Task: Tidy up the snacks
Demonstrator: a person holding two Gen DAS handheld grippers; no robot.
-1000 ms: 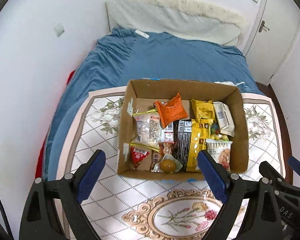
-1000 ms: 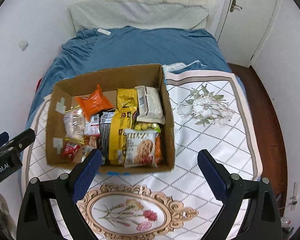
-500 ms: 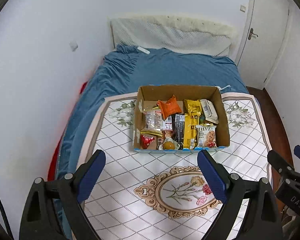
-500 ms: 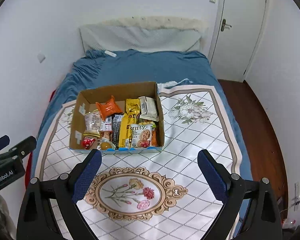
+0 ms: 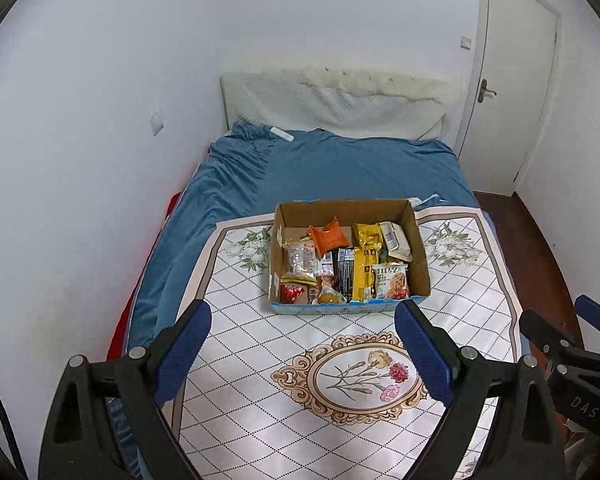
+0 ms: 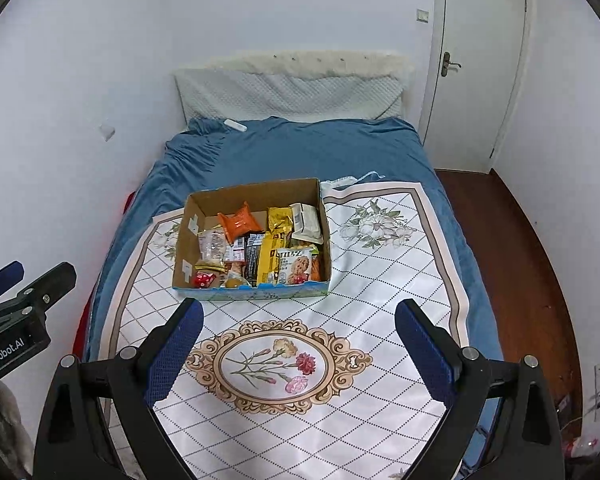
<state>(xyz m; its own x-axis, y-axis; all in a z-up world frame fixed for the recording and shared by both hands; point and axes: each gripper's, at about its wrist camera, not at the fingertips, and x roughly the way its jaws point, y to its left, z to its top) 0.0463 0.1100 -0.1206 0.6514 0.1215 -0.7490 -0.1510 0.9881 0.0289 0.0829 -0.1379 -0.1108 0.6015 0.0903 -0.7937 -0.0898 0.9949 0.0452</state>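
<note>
Since the earlier frames, both grippers have drawn up and back from the cardboard box (image 5: pixel 348 256): the box, which filled much of each view a second ago, now sits small and well apart from the fingertips, with more of the room in sight.

Left gripper (image 5: pixel 302 332): jaws stand wide apart, nothing between them. It hangs over the patterned cloth (image 5: pixel 260 360), pointed down toward the flower medallion (image 5: pixel 358 374).

Right gripper (image 6: pixel 298 332): jaws likewise wide apart and empty, above the same cloth, with the medallion directly between and beyond its fingers.

Beyond the tools, the box rests on the far part of the cloth, which is spread over a bed with a blue sheet (image 5: pixel 340 164). The box holds the snacks. From left to right in the left wrist view:
- a clear packet (image 5: pixel 298 258) and a small red packet (image 5: pixel 290 293) against the left wall;
- an orange packet (image 5: pixel 327 237) toward the back;
- dark bars (image 5: pixel 344 270) and a yellow packet (image 5: pixel 364 270) in the middle;
- a cookie packet (image 5: pixel 392 282) at the front right, and a white packet (image 5: pixel 396 238) behind it.

A pillow (image 5: pixel 332 108) lies at the head of the bed, and a white door (image 5: pixel 512 80) stands to the right.

Progress, as a judgement: no snack is visible on the cloth or sheet outside the box, so gathering appears complete. The packets lie in rough rows but overlap in places. With both tools empty and clear of the box, the task looks finished or very nearly so; at most, some straightening inside the box remains.
</note>
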